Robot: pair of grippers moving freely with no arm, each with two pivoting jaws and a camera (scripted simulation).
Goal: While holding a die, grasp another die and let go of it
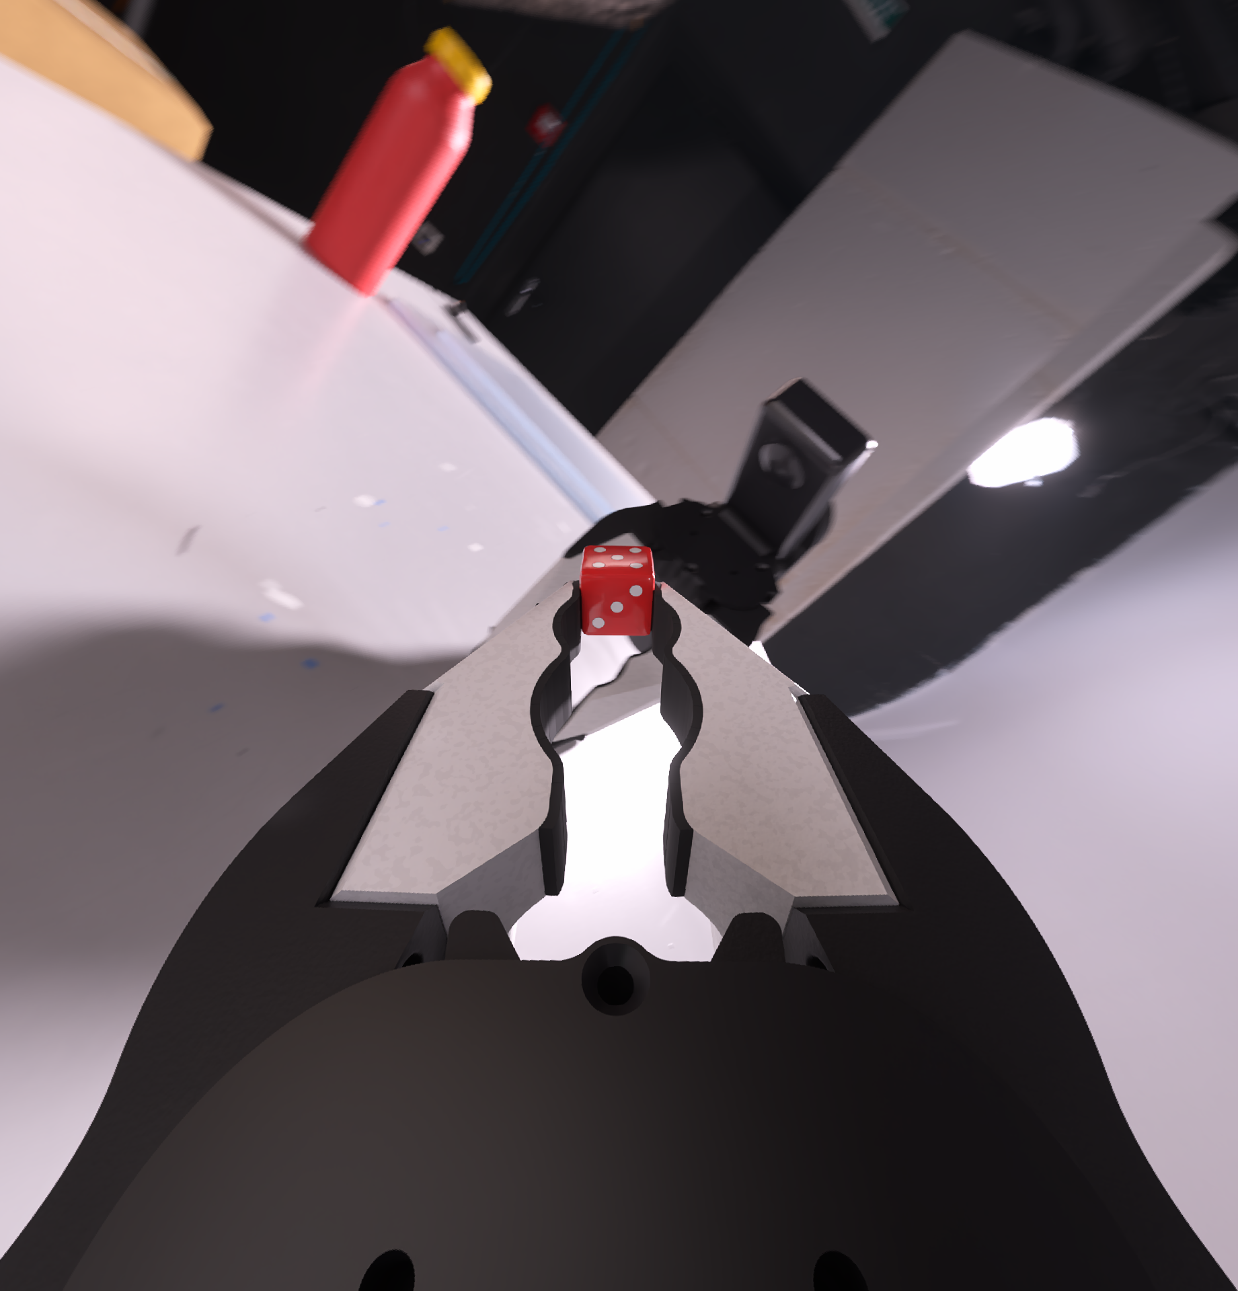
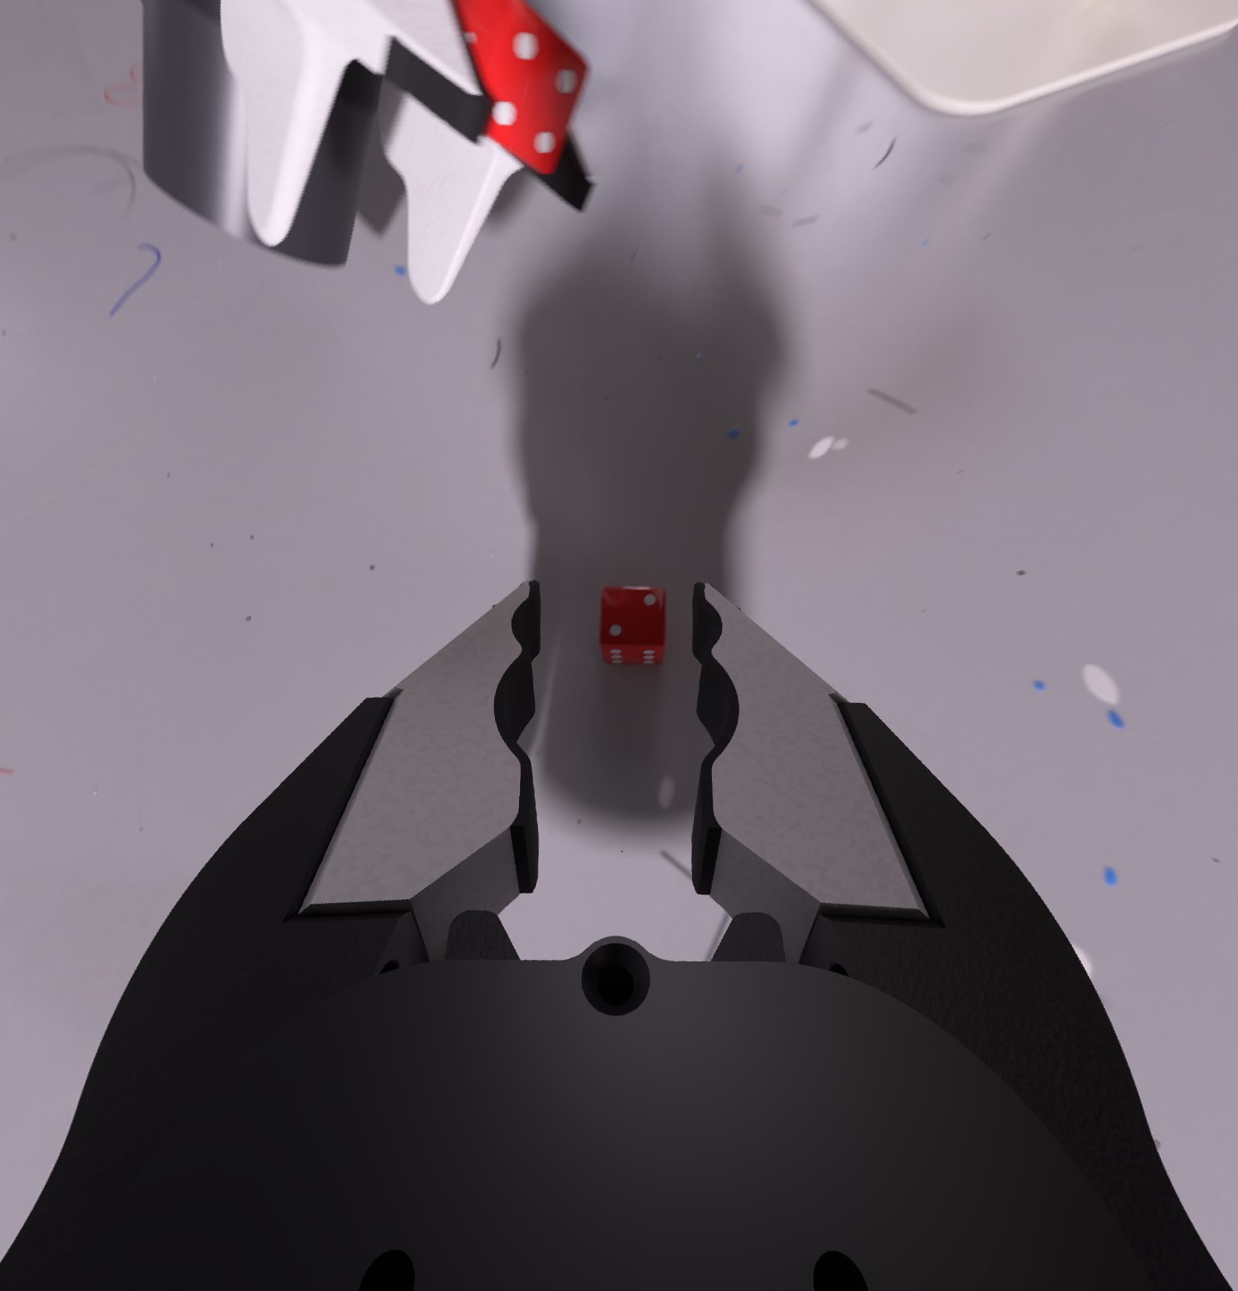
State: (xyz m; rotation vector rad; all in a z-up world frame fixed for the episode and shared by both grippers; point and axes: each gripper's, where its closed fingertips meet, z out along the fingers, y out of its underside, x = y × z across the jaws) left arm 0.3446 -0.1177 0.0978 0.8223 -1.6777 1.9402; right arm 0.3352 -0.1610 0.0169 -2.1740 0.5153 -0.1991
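My left gripper is shut on a red die with white pips, pinched between its fingertips and held above the white table. The same gripper and die show at the top left of the right wrist view. My right gripper is open, pointing down at the table. A second red die rests on the table between its fingertips, with a gap on each side. The right gripper shows dark and farther off in the left wrist view.
A red bottle with a yellow cap stands on the white table near its far edge. A tan board lies at the top left. A pale tray corner lies at the top right.
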